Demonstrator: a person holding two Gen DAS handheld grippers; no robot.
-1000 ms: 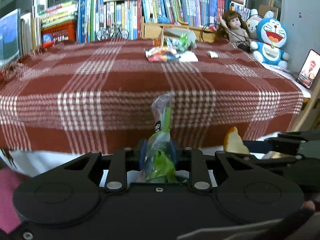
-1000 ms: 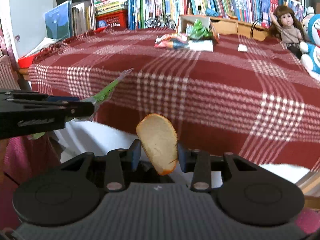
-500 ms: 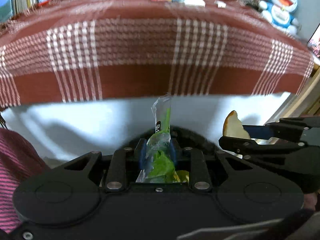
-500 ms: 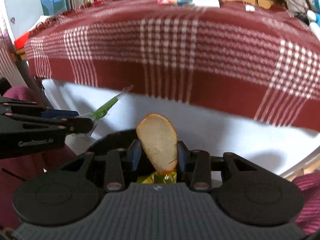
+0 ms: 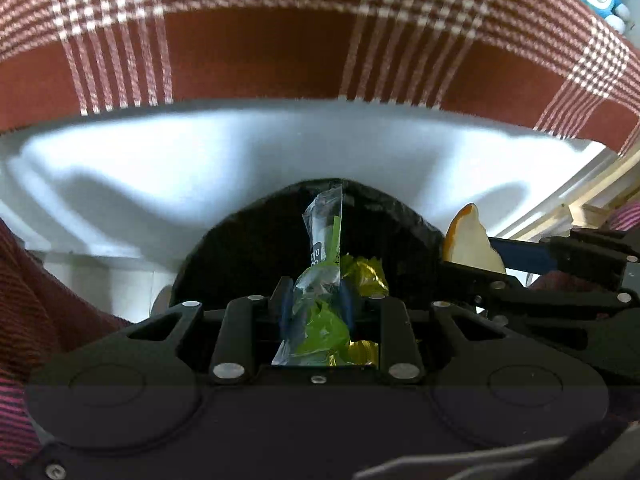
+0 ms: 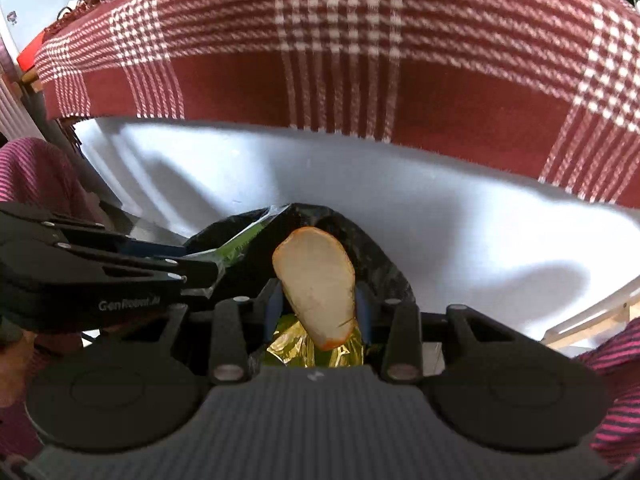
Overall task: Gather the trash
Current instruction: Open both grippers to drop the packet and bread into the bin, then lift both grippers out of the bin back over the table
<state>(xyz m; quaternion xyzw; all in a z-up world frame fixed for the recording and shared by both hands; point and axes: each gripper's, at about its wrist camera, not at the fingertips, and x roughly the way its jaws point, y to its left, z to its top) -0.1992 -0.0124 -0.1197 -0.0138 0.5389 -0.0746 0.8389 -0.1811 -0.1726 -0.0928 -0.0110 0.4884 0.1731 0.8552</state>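
Tools side by side, both angled down over bin (image 5: 256,240) below plaid cloth (image 5: 260,60). Left tool (image 5: 316,304) clenched on wrapper (image 5: 322,264), upright. Right tool (image 6: 316,304) clenched on peel (image 6: 316,280). Gold foil (image 6: 296,344) already lying in bin beneath.
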